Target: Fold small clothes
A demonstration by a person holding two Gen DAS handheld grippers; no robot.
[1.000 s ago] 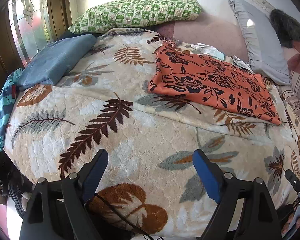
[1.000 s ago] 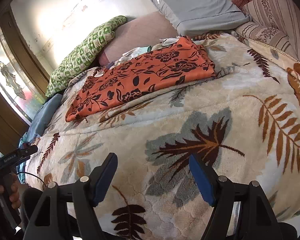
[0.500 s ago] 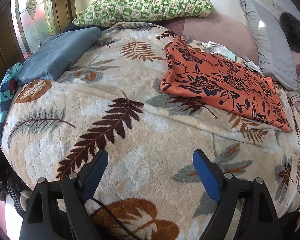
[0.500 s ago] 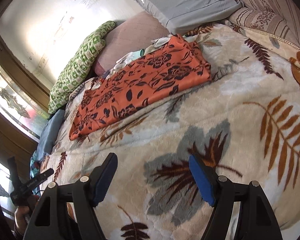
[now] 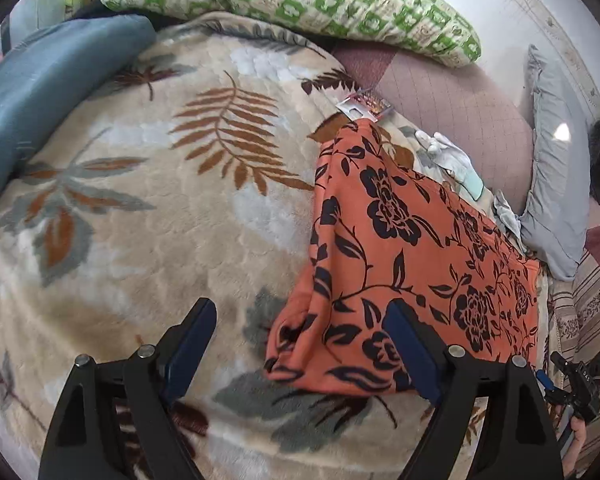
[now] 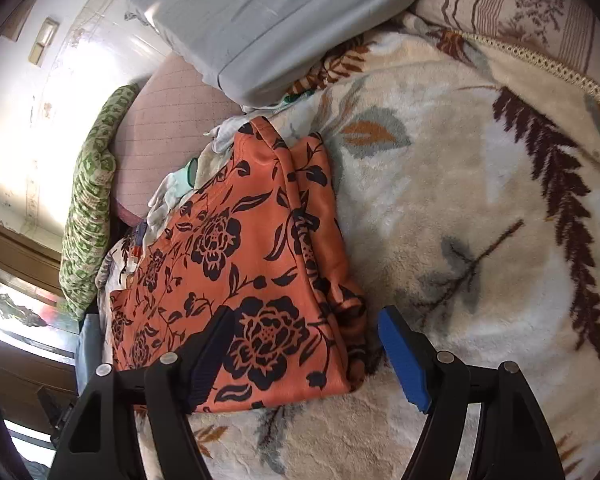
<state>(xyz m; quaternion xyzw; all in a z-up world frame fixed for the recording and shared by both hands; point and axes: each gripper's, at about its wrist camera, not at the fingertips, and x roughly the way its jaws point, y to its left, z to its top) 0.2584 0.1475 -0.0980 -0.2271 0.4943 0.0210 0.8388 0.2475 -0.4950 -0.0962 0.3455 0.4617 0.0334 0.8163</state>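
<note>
On my left I see the blue pillow (image 5: 40, 96) at the bed's edge, then the leaf-print blanket (image 5: 160, 208). My left gripper (image 5: 300, 344) hangs over the near left corner of the orange floral garment (image 5: 400, 264), jaws wide apart, gripping nothing. The garment lies flat on the blanket. My right gripper (image 6: 304, 344) sits above its near right corner (image 6: 260, 280), jaws also spread, empty. Grey pillow (image 6: 260, 20) lies beyond.
</note>
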